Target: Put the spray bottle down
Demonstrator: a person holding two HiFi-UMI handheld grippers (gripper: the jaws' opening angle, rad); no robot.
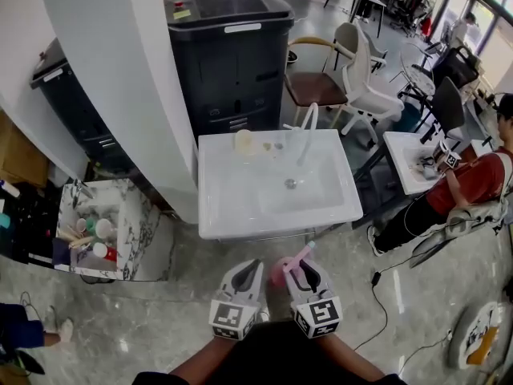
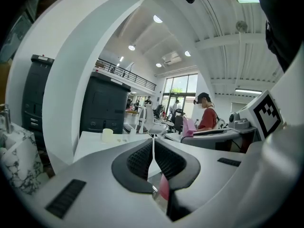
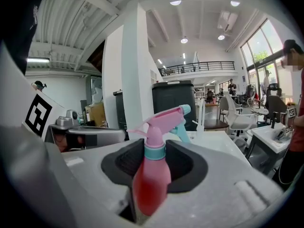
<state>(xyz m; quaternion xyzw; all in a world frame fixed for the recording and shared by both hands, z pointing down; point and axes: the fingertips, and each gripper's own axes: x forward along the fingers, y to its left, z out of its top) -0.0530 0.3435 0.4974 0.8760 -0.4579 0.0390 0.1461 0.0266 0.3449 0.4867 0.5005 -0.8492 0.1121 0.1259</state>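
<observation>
The fingers (image 3: 184,167) of my right gripper (image 1: 304,269) are clamped on the pink spray bottle (image 3: 151,177). One pad sits on each side of its body, just under the teal collar. The bottle stands upright in that grip. Its pink trigger head and teal nozzle tip rise above the pads toward 1 o'clock in the right gripper view.

The fingers (image 2: 137,160) of my left gripper (image 2: 153,151) are pressed together with nothing between them. In the head view that gripper sits just beside the right one at 6 o'clock, with the bottle between the two.

Beyond the bottle, at the middle of the head view, is a white washbasin (image 1: 216,215). Its bowl holds only a drain (image 1: 290,184). A pale cup (image 1: 243,141) and a white faucet (image 1: 307,131) stand on its back ledge.

At 8 o'clock a marble-patterned box (image 1: 135,207) holds a jumble of small bottles and cups. A black cabinet (image 1: 228,54) stands at 12 o'clock, and a person in red (image 1: 474,181) sits at 3 o'clock.
</observation>
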